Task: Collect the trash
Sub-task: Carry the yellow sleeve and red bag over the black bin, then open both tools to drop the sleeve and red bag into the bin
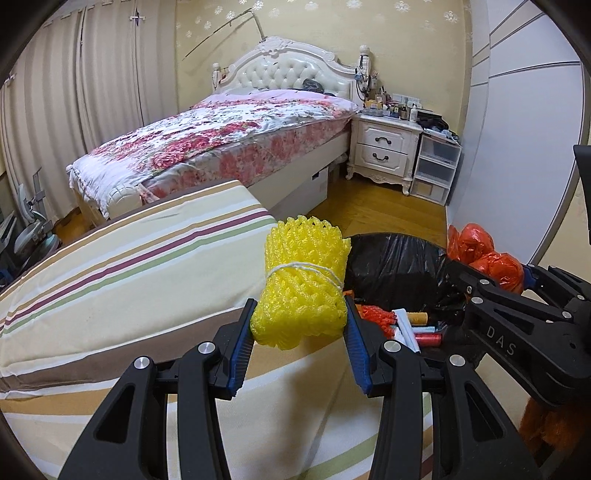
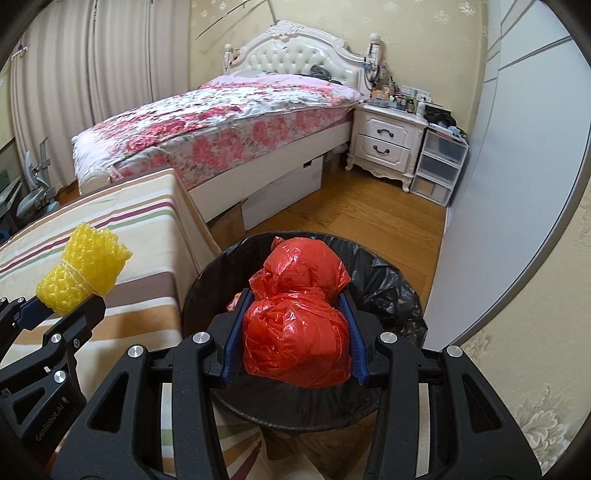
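Right gripper [image 2: 295, 332] clamps red bag [image 2: 295, 332] (over black-lined bin [image 2: 388, 284]).

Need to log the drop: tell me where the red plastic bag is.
The red plastic bag is clamped in the right gripper, right over the black-lined trash bin beside the striped mattress.

A lived-in home bedroom. Bed [image 1: 221, 136] with tufted white headboard [image 1: 291, 70] and rose-print quilt along the papered wall [image 1: 388, 33]. Full-length pleated curtains [image 1: 85, 88] on the left. White two-drawer nightstand [image 1: 384, 147] beside the bed, top crowded with bottles and small jars; clear plastic drawer unit [image 1: 436, 166] just beside it. Wood-plank floor [image 1: 376, 206]. Storage boxes [image 2: 284, 192] tucked beneath the bed frame. Striped mattress or cushion [image 1: 140, 258] in the foreground. Round bin [image 2: 373, 410] lined with a black bag [image 2: 384, 280] on the floor next to it.
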Demonstrator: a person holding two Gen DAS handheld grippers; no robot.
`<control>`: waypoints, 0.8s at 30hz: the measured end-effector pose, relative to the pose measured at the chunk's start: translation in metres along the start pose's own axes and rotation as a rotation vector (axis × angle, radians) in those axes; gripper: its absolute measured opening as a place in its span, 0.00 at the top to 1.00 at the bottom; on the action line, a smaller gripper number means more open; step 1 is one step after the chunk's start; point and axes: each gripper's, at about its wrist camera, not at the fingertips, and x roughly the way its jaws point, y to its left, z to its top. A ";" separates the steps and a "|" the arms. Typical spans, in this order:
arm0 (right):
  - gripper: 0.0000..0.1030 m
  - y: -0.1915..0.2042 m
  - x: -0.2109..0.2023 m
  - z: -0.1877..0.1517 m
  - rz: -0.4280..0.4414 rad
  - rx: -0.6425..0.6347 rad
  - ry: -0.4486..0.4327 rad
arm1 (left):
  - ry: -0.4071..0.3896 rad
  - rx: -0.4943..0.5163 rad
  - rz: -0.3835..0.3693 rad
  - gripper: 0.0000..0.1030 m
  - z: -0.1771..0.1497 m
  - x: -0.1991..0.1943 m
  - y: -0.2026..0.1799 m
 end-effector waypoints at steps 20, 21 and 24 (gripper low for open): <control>0.57 -0.023 0.041 0.018 -0.038 0.070 0.016 | 0.033 0.053 0.007 0.56 0.028 0.050 -0.031; 0.57 -0.024 0.043 0.019 -0.039 0.073 0.019 | 0.037 0.055 0.008 0.56 0.029 0.053 -0.032; 0.57 -0.028 0.047 0.020 -0.042 0.081 0.023 | 0.044 0.056 0.007 0.56 0.031 0.056 -0.034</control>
